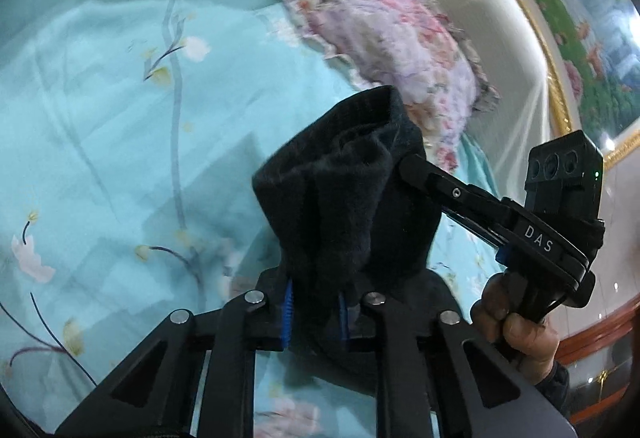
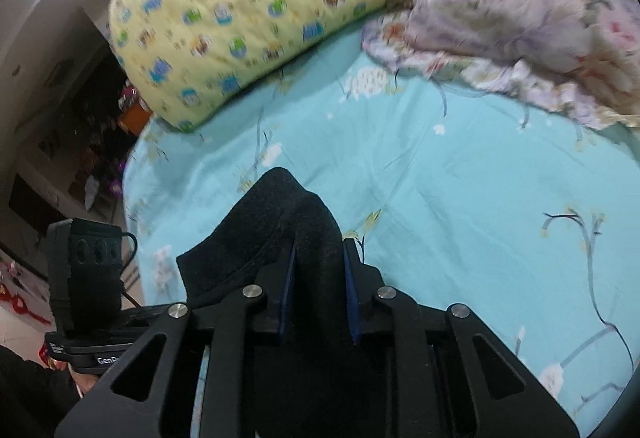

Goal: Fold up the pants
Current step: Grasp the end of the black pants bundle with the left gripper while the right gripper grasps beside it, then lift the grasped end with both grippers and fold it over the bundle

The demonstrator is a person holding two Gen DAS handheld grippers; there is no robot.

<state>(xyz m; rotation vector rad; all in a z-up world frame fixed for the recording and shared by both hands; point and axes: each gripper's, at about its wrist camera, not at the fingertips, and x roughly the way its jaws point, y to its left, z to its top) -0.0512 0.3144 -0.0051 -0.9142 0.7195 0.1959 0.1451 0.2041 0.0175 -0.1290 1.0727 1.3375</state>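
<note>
The pants (image 1: 352, 198) are dark, thick fabric, bunched and lifted above the light blue floral bedsheet (image 1: 100, 118). My left gripper (image 1: 316, 314) is shut on a fold of them. In the left wrist view my right gripper (image 1: 408, 162) comes in from the right and pinches the same bunch at its upper right side. In the right wrist view the pants (image 2: 280, 238) rise in a peak between the blue pads of my right gripper (image 2: 320, 290), which is shut on them. The rest of the pants is hidden below the grippers.
A yellow patterned pillow (image 2: 248, 10) and a pink and lilac floral quilt (image 2: 512, 10) lie at the head of the bed. The bedsheet (image 2: 460, 178) stretches ahead. A framed picture (image 1: 592, 50) hangs on the wall. The bed's left edge drops to a cluttered floor (image 2: 80, 158).
</note>
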